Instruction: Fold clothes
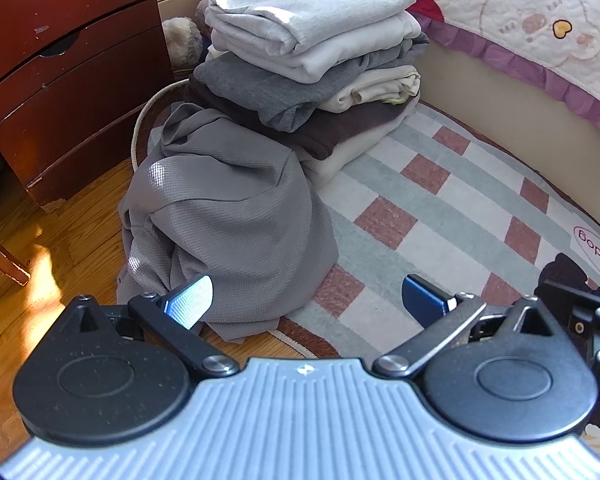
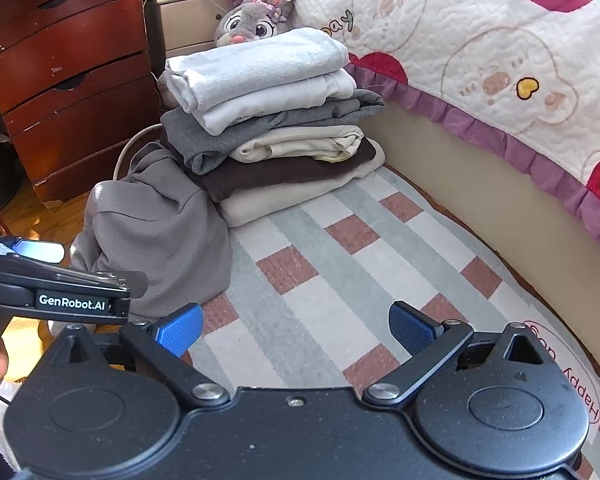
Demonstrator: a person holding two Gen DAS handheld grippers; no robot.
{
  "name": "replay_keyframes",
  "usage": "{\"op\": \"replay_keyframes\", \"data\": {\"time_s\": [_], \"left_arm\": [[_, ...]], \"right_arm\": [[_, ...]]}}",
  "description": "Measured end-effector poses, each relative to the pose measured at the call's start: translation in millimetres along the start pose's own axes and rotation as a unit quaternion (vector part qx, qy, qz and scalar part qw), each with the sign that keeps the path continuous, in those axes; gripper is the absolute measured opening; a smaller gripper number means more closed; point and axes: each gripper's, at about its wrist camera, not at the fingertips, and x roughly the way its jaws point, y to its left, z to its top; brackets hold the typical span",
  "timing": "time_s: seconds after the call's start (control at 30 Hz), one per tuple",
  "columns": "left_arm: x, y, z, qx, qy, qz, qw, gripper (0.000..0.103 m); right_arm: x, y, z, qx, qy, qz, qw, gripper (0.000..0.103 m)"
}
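A crumpled grey waffle-knit garment (image 1: pixel 228 216) lies in a heap on the checked rug (image 1: pixel 440 208), at its left edge. It also shows in the right wrist view (image 2: pixel 156 232). Behind it stands a stack of folded clothes (image 1: pixel 300 64), white and grey on top, brown and cream below; it also shows in the right wrist view (image 2: pixel 276 120). My left gripper (image 1: pixel 306 300) is open and empty, its left finger just in front of the grey heap. My right gripper (image 2: pixel 296 330) is open and empty above the rug, to the right of the heap. The left gripper's body (image 2: pixel 52 280) shows at the left of the right wrist view.
A dark red wooden chest of drawers (image 1: pixel 60 60) stands at the left on the wood floor (image 1: pixel 40 280). A bed with a quilted cover (image 2: pixel 500 60) runs along the right. A grey plush rabbit (image 2: pixel 252 24) sits behind the stack. A white cord (image 1: pixel 140 120) runs beside the rug.
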Motion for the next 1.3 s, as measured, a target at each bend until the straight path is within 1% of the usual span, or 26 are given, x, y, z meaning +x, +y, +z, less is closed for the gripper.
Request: {"op": "replay_keyframes", "data": {"time_s": [0.43,0.57,0.63,0.7,0.77,0.8,0.87,0.9,0.97,1.0,1.03,1.07,1.1,1.13,1.17,1.2,1.23,1.3], "left_arm": [[5.9,2.5,-0.8,-0.002,0.006,0.007,1.0,0.103],[9.8,4.5,-2.2,-0.01,0.001,0.005,0.9999,0.103],[13.1,8.4,-4.1,-0.029,-0.014,0.002,0.9995,0.103],[21.5,17.0,-6.9,-0.053,-0.031,0.002,0.9981,0.103],[33.2,27.9,-10.2,-0.079,-0.046,0.007,0.9958,0.103],[40.3,35.0,-11.5,-0.092,-0.05,0.015,0.9944,0.103],[55.7,50.7,-13.5,-0.116,-0.053,0.036,0.9912,0.103],[64.3,59.9,-14.4,-0.128,-0.049,0.046,0.9895,0.103],[75.8,81.0,-15.3,-0.169,-0.038,0.038,0.9842,0.102],[80.9,91.7,-15.7,-0.191,-0.033,0.031,0.9806,0.1],[86.1,102.5,-16.1,-0.213,-0.028,0.024,0.9764,0.1],[91.2,113.2,-16.4,-0.234,-0.023,0.018,0.9717,0.092],[96.3,123.9,-16.8,-0.256,-0.017,0.011,0.9665,0.074],[101.5,134.6,-17.2,-0.277,-0.012,0.004,0.9607,0.065],[106.6,145.3,-17.5,-0.299,-0.007,-0.002,0.9544,0.051],[111.7,156.1,-17.9,-0.32,-0.001,-0.009,0.9475,0.045],[114.7,160.1,-18.7,-0.327,-0.001,-0.006,0.9451,0.043],[118.6,162.0,-20.9,-0.328,-0.006,0.008,0.9448,0.042]], "right_arm": [[3.8,0.0,0.2,0.0,0.009,-0.002,1.0,0.101],[6.5,0.1,-1.0,-0.001,0.008,-0.001,1.0,0.101],[8.9,-2.3,-4.0,-0.002,-0.004,0.01,1.0,0.101],[16.8,-7.3,-10.3,-0.003,-0.028,0.031,0.999,0.101],[28.5,-11.5,-17.0,-0.004,-0.047,0.051,0.998,0.101],[35.6,-12.9,-20.2,-0.006,-0.054,0.061,0.997,0.101],[51.0,-13.5,-22.7,-0.003,-0.051,0.075,0.996,0.101],[59.6,-13.4,-23.9,0.0,-0.049,0.087,0.995,0.099],[72.2,-11.4,-25.6,0.004,-0.046,0.113,0.993,0.096],[77.9,-9.1,-26.1,0.002,-0.047,0.126,0.991,0.093],[83.5,-6.4,-26.5,-0.001,-0.048,0.138,0.989,0.087],[89.8,-3.4,-25.7,-0.006,-0.047,0.15,0.987,0.084],[96.3,-0.5,-24.6,-0.011,-0.046,0.163,0.985,0.076],[102.8,2.5,-23.5,-0.017,-0.045,0.175,0.983,0.064],[110.0,5.6,-21.1,-0.019,-0.042,0.188,0.981,0.059],[118.6,8.8,-16.8,-0.017,-0.036,0.202,0.978,0.054],[127.5,11.8,-11.8,-0.01,-0.031,0.216,0.976,0.054],[143.6,15.8,-3.2,0.018,-0.024,0.231,0.972,0.054]]}}
